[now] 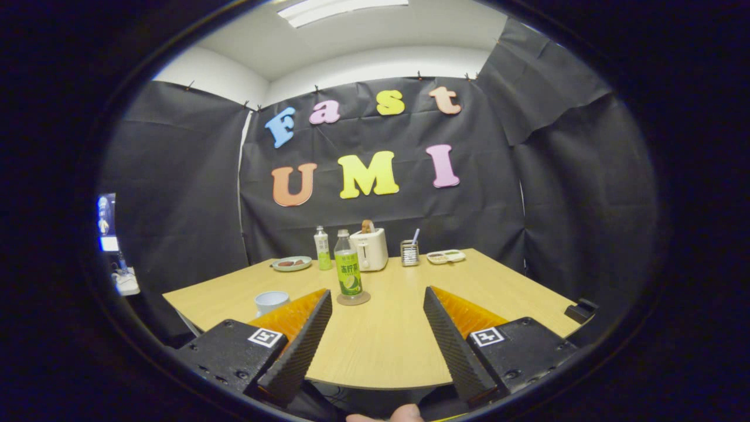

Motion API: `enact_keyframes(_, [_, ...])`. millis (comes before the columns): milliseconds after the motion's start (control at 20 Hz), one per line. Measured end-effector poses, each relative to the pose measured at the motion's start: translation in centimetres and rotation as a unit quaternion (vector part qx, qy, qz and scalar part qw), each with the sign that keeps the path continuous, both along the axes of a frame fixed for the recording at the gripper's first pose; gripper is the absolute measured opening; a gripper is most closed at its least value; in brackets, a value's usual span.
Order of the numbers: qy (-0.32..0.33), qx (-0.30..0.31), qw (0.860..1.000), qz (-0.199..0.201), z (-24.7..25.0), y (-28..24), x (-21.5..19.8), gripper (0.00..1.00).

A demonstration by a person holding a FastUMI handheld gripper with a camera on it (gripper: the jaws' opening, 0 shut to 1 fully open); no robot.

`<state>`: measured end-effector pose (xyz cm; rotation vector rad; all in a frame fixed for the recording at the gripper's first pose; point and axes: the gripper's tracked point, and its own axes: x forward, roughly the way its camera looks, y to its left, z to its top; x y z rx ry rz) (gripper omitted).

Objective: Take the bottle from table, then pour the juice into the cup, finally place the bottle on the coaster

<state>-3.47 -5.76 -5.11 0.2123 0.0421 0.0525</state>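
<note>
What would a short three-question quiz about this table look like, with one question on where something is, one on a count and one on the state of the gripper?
1. Where does the nearer bottle stand?
A. On the round coaster
B. Inside the cup
C. On the green plate

2. How many bottles stand on the table?
A. One
B. Two
C. Four

3. How are the fingers of the gripper set?
A. Closed on the bottle
B. Closed on the cup
C. Spread apart, holding nothing

Answers:
1 A: the coaster's edge shows around the bottle's base.
2 B: a second bottle stands further back, beside the toaster.
3 C: bare table shows between the two fingers, with the nearer bottle beyond them.
</note>
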Motion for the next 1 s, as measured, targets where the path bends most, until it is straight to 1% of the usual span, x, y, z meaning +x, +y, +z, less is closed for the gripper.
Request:
enact_keyframes(150, [-0.008,-0.013,1.0,-0.005,0.4,-0.3,-0.1,1.0])
enact_keyframes(500, [-0.034,-0.047,0.998,-0.002,1.5,1.1,-1.4,0.99])
enact_keyframes(1000, [-0.036,-0.05,0.998,0.005,2.0,1.5,-1.3,1.0])
